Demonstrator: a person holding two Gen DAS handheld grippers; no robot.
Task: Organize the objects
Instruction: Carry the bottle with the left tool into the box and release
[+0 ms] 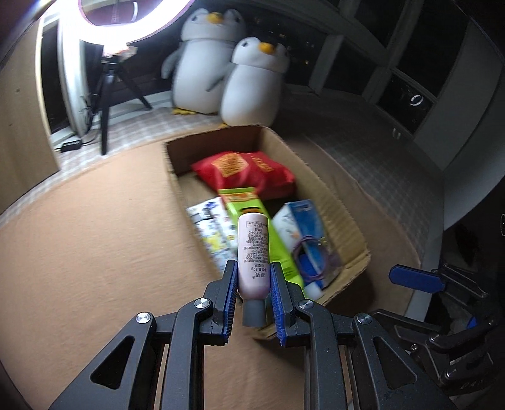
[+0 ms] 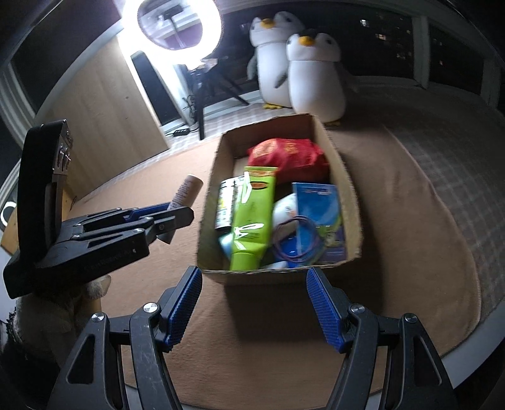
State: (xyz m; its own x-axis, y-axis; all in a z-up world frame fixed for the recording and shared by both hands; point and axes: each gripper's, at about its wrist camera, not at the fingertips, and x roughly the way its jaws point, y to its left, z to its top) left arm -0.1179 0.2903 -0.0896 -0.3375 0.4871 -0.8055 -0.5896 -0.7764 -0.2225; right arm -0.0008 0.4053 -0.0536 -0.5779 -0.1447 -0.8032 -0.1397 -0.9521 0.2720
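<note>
pink tube [image 1: 252,252] is pinched tight in the left gripper [image 1: 254,277] beside the cardboard box [image 2: 347,202], right gripper [image 2: 255,302] wide open and empty; next it likely needs carrying over the box and letting go.

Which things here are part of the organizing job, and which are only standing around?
Part of the job:
- pale pink squeeze tube with grey cap, clamped in the left gripper
- open brown cardboard box
- red snack bag, green tube and blue carton inside it
- right gripper, open and empty

Just lying about:
- two white plush penguins
- lit ring light on a tripod
</note>
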